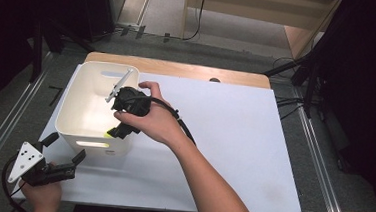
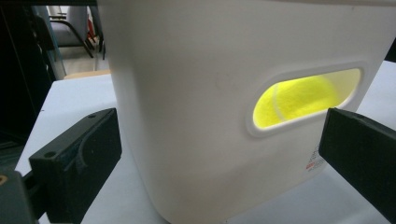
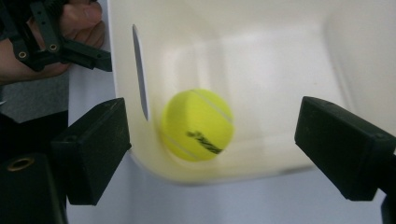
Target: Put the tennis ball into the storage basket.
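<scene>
A: From the high view: a white rectangular plastic bin (image 1: 91, 110) with slotted handles sits on the left part of the white table sheet (image 1: 232, 154), which lies over a wooden tabletop (image 1: 178, 68). The right gripper (image 1: 124, 126) hangs over the bin's near right corner, pointing down into it, hand wrapped round its body, cable trailing back along the forearm.

B: And the left?

A: The left gripper (image 1: 65, 152) rests low at the near left edge, just beside the bin's near wall, jaws spread wide, nothing between them. Dark stands and a rail flank the table on the grey floor.

B: Left gripper view now.

A: The bin's wall stands squarely in the way, close up. Through its oval handle slot glows the fuzzy yellow-green tennis ball (image 2: 299, 98), inside against that wall. The jaws sit wide on either side of the wall's lower part, not touching it.

B: Right gripper view?

A: Looking down into the bin: the ball lies on the bottom, close against the slotted wall, slightly blurred. The right jaws stand well apart above it, holding nothing; the bin's rim crosses in front of the left one. Beyond the wall, top left, the other hand and its gripper wait outside.
</scene>
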`<state>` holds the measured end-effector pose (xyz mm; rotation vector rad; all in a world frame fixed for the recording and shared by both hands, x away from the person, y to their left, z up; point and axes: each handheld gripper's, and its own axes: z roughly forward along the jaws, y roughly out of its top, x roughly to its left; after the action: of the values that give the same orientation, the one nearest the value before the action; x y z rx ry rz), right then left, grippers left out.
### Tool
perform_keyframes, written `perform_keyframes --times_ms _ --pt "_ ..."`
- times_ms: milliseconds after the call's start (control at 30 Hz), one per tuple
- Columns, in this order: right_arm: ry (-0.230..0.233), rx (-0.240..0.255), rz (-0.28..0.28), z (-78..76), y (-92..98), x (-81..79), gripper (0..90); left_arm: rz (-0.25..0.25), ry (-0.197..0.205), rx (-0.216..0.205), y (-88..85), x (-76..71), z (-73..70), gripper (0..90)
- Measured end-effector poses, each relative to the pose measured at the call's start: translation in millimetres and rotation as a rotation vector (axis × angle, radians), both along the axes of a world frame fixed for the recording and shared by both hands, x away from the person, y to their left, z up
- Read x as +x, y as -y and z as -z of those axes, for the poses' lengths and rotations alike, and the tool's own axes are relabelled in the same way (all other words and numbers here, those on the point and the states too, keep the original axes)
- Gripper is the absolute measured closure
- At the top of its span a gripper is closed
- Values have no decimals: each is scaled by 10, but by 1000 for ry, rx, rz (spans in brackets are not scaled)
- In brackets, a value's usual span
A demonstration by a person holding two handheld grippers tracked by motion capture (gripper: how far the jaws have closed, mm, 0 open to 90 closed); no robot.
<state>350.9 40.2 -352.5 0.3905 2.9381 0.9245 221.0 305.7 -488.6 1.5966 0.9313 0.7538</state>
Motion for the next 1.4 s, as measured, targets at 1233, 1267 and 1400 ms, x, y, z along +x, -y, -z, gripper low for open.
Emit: perform_keyframes --times_ms 1233,1267,1400 --pt "138 283 482 865 2332 -701 0 0 -6 73 71 1 14 0" --pt "140 287 494 895 2390 -724 0 1 -7 74 72 2 15 0" --pt "146 305 549 1007 2636 -812 0 4 -7 74 81 4 20 0"
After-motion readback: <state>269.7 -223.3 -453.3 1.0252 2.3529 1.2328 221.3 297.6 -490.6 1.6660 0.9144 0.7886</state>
